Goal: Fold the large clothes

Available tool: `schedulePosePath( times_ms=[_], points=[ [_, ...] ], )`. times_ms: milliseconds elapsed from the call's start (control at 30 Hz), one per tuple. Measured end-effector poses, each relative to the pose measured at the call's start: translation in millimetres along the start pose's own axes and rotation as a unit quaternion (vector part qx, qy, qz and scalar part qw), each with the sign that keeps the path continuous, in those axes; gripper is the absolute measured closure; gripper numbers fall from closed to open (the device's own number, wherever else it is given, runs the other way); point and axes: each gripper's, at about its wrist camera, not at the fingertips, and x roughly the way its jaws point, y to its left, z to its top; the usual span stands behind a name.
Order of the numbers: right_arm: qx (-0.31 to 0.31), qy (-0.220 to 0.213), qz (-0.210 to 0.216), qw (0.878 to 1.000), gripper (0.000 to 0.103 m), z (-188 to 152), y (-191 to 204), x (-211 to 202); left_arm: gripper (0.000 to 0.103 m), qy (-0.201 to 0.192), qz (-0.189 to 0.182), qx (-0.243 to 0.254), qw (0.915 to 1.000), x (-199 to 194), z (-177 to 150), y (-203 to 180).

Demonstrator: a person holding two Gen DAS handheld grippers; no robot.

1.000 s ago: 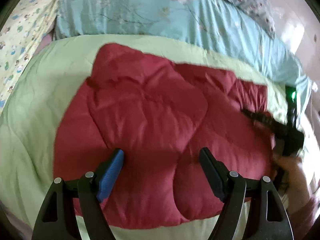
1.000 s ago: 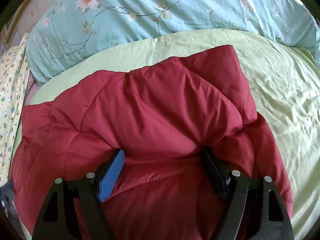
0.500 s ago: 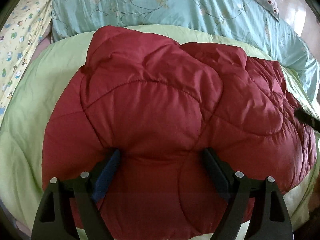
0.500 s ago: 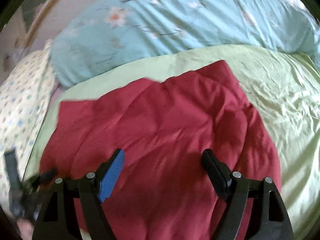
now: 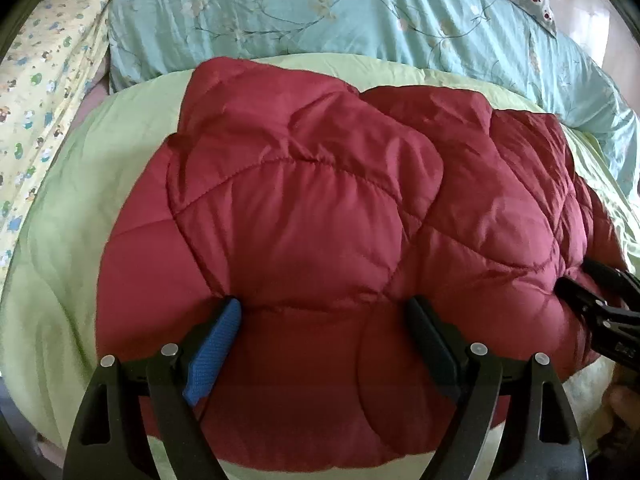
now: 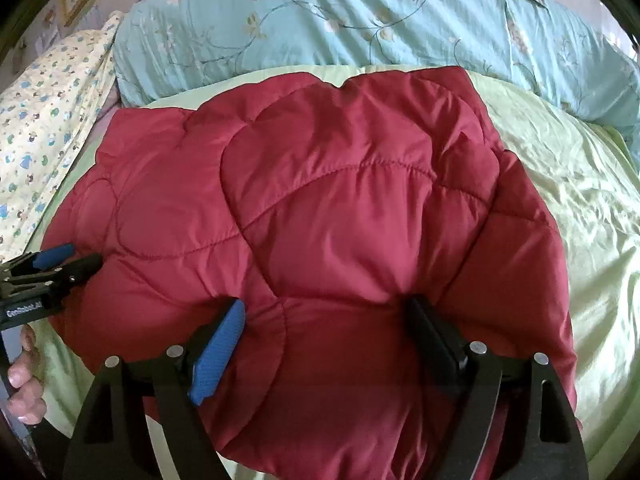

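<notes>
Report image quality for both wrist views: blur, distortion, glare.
Left wrist view: sharp, fisheye bends the red quilted jacket and green bedspread; dark vignette corners. Right wrist view: sharp too, sheen on the bedspread at right, floral duvet bowed.

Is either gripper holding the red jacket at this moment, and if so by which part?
Nothing is held. The left gripper and right gripper both stand wide open over the folded red quilted jacket, pads pinching no fabric.
</notes>
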Motion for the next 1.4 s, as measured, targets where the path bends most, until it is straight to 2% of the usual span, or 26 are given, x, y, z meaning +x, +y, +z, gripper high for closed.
schedulePosePath(
  times_ms=[367,700,1100,1300,1400],
  points=[
    [0.003,-0.019,0.005,1.0,0.019,-4,0,-3,0.018,-0.009,0.013,-0.006,0.9999,-33,-14,2],
    [0.022,-0.035,0.018,0.999,0.018,-5,-4,-19,0.018,-0.014,0.029,0.01,0.9994,-50,-21,1],
    [0.032,-0.047,0.04,0.998,0.018,2,3,-43,0.018,-0.017,0.034,0.023,0.999,-53,-17,6],
    [0.02,-0.034,0.064,0.997,0.018,14,13,-35,0.018,-0.017,0.036,0.024,0.9989,-49,-4,8],
    [0.018,-0.029,0.061,0.998,0.018,27,13,-29,0.018,-0.018,0.021,0.019,0.9994,-47,9,11]
  ],
)
